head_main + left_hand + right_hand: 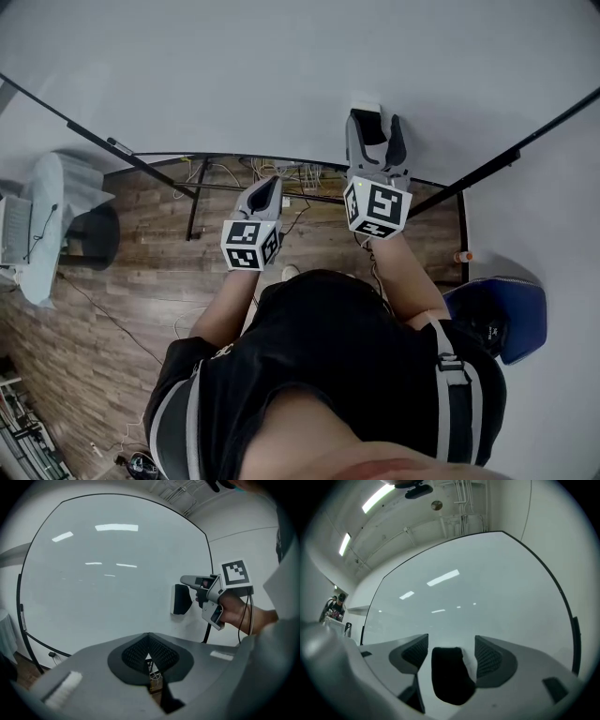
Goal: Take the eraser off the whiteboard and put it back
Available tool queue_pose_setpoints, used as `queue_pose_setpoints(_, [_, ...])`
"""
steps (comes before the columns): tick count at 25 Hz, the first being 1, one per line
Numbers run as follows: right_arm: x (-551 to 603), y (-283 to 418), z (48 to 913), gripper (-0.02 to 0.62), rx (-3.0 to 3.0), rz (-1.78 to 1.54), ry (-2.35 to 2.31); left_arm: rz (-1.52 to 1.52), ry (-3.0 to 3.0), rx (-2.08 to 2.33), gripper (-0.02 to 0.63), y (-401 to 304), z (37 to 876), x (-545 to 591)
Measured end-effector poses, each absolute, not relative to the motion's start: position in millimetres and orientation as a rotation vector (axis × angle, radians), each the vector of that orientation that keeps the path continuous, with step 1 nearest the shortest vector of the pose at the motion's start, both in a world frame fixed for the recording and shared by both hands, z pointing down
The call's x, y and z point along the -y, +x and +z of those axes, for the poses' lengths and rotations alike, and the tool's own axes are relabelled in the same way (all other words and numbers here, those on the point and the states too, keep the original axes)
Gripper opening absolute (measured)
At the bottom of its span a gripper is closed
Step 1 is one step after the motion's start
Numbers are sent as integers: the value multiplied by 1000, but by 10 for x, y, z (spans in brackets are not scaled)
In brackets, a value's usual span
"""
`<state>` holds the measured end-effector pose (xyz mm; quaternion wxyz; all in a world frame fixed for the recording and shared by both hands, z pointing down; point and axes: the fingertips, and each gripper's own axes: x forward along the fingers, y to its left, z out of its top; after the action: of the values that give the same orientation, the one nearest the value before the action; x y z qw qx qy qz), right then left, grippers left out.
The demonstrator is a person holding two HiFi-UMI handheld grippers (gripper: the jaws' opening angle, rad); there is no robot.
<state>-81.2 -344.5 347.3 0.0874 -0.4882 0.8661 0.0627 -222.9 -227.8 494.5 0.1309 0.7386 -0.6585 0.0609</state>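
Shirt and shoulders fill the bottom of the head view, with both arms reaching toward the whiteboard. Right gripper is up at the board with its jaws wide apart and the eraser between them. Right gripper view shows a clear gap at the left pad. The right pad sits just beside the eraser's white edge; can't tell if it touches, and no squeeze shows. The eraser lies flat on the board, black body with white backing, and the left gripper view shows the right jaws straddling it. Left gripper is lower and to the left, off the board, pads meeting at the tips, nothing between them. Wood floor lies below.
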Motion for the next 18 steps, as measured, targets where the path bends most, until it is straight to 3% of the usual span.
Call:
queue_pose_setpoints(6, [3334,-458,3407,281,-2552,199,-1416,164,2185,1899,9,-2103,4873,2393])
queue_pose_setpoints(7, [3318,-378,3417,255,-2548,190,-1412,166,2194,1893,9,-2076,4863,2410])
queue_pose_setpoints(9, [3295,-199,3452,98,-2534,160,-1412,169,2209,1880,9,-2018,4853,2442])
queue_pose_setpoints(11, [3295,-12,3521,49,-2525,127,-1430,172,2223,1866,9,-1957,4849,2472])
queue_pose_setpoints(13, [3296,145,3650,8,-2551,104,-1453,173,2237,1854,9,-1900,4840,2492])
queue_pose_setpoints(18, [3229,441,4135,6,-2653,57,-1563,172,2266,1832,9,-1776,4840,2494])
